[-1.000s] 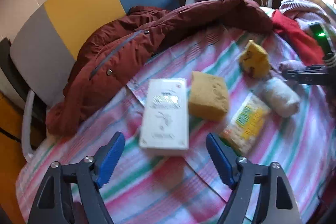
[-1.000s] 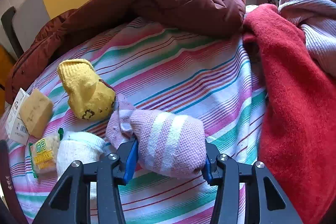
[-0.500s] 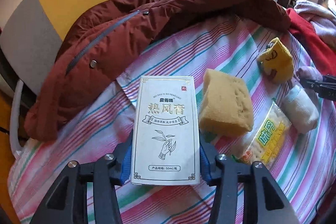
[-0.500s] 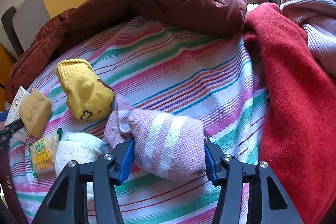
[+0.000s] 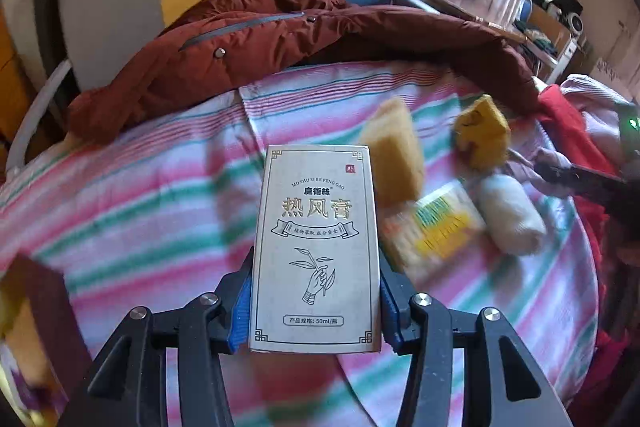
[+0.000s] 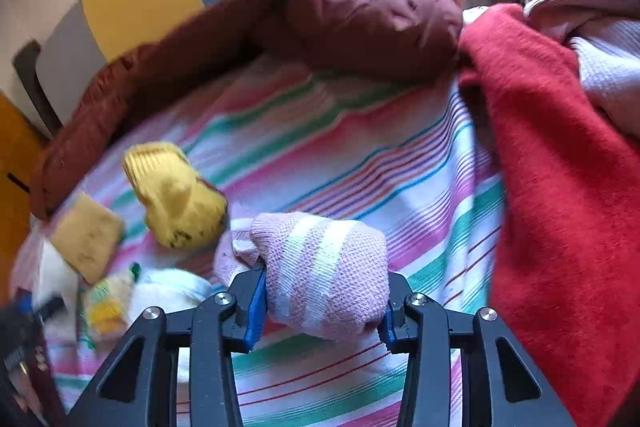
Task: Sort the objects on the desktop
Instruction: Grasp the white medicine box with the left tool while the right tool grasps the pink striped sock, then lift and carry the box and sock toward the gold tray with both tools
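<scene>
A striped sheet (image 5: 168,195) covers the whole surface, pink, green and white. Along its far edge lies a maroon jacket (image 5: 280,43), and on the right side a red blanket (image 6: 560,187) rests with a lilac knit (image 6: 600,39) above it. Near the middle of the sheet sit the small things: a tan sponge (image 5: 394,159), a yellow sock (image 5: 482,135) just right of it, a yellow packet (image 5: 436,227) in front of the sponge, and a white roll (image 5: 512,213) touching the packet's right edge.

The left gripper (image 5: 314,311) is clamped on the lower sides of a white box (image 5: 318,239); its blue pads press both long edges, and the box stands up from the jaws, printed face toward the camera, off the sheet.

The right gripper (image 6: 322,307) has a pink sock (image 6: 324,267) between its jaws, which are closing; both pads press into the bundle's sides. The sock sits just right of the yellow sock, near the white roll, low over the sheet; whether it touches the sheet cannot be told.
</scene>
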`<move>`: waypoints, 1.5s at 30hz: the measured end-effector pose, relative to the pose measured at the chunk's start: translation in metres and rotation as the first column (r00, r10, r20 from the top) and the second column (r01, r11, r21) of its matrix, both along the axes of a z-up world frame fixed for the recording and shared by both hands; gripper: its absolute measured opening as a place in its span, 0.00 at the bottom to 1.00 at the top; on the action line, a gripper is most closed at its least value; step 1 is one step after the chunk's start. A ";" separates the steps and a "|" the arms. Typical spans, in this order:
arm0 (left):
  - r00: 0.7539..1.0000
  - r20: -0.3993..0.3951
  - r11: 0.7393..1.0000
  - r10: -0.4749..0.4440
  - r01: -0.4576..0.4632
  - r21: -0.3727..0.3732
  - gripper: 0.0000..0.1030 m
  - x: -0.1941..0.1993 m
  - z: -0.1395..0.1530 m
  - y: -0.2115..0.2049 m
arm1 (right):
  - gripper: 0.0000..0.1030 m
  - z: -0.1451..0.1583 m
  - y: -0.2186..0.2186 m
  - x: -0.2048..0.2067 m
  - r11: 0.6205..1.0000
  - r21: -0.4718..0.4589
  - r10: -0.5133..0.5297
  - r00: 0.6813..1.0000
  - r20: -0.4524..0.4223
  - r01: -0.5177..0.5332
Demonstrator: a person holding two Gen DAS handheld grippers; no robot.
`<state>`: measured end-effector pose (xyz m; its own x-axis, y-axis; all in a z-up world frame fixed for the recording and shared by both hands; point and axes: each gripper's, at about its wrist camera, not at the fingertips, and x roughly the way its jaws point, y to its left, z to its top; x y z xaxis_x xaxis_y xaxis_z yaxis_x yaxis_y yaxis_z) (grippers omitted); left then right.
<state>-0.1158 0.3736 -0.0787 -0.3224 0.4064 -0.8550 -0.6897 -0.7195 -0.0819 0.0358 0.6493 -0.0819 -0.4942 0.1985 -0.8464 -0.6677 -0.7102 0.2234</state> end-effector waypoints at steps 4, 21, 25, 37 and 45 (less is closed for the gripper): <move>1.000 0.018 0.998 0.001 -0.002 0.061 0.50 0.041 0.011 -0.025 | 0.43 0.009 0.008 0.009 1.000 -0.005 -0.030 0.998 -0.050 0.029; 1.000 -0.006 1.000 -0.001 0.001 0.006 0.50 0.100 -0.013 -0.043 | 0.43 0.035 -0.073 -0.016 0.929 -0.036 0.350 0.906 -0.237 -0.368; 0.999 -0.038 0.999 0.033 -0.031 0.029 0.50 0.105 -0.003 -0.056 | 0.43 0.038 -0.088 -0.018 0.902 -0.030 0.408 0.874 -0.265 -0.431; 0.981 -0.143 0.990 0.128 -0.118 0.074 0.50 0.102 0.040 -0.105 | 0.43 0.036 -0.126 -0.032 0.852 -0.035 0.493 0.824 -0.280 -0.522; 0.962 -0.178 0.976 0.209 -0.193 0.102 0.50 0.100 0.056 -0.146 | 0.43 0.040 -0.168 -0.041 0.818 -0.055 0.539 0.797 -0.270 -0.572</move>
